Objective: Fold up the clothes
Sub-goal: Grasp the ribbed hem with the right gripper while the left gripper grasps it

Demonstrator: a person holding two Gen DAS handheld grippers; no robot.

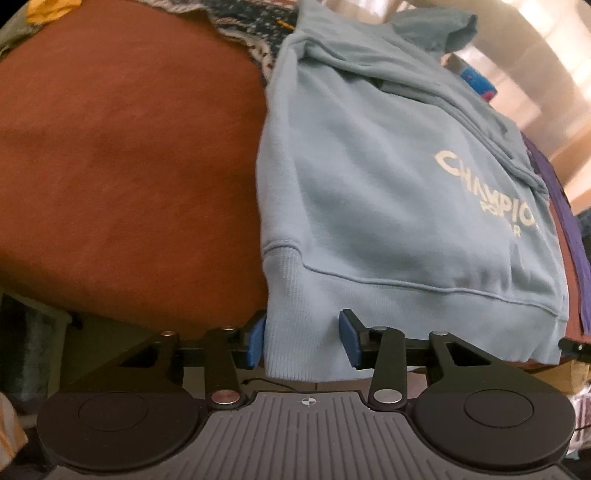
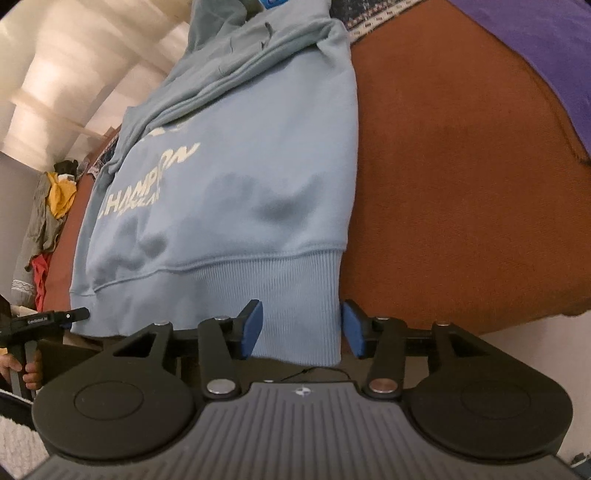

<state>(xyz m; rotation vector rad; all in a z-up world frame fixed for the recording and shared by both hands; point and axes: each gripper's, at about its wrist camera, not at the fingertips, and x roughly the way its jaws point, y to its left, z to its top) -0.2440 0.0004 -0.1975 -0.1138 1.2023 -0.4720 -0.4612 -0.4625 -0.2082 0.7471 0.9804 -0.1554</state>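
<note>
left gripper point(image 1: 302, 339): nearest thing in its own view. Blue pads spread wide, with the ribbed hem's left corner hanging between them. One pad is right at the cloth edge, the other stands off it, so it's framing the hem, not pinching it.

right gripper point(image 2: 302, 328): same deal at the other hem corner. Fingers parted, ribbing in the gap, no squeeze I can see.

light blue sweatshirt point(image 1: 388, 177): lying face up on the rust-brown bed cover point(image 1: 129, 166), lettering showing, both sides looking folded in so it's a long narrow panel. Hem droops just off the near edge.

stage, my guess: sides are in, so the hem-to-collar fold looks like what's left.

what could go wrong: if one gripper bites less ribbing than the other, the fold lifts crooked. If a grip only catches the top layer, the tucked sleeves could slide out as it goes up.

only in left view: a sleeve point(image 1: 436, 29) bunched at the far end, and a patterned blanket point(image 1: 258, 40) under the collar.

only in right view: a laundry pile point(image 2: 55, 206) off to the side, a purple cloth point(image 2: 535, 44), plus the person's fingers point(image 2: 26, 369) around the other gripper's handle.
</note>
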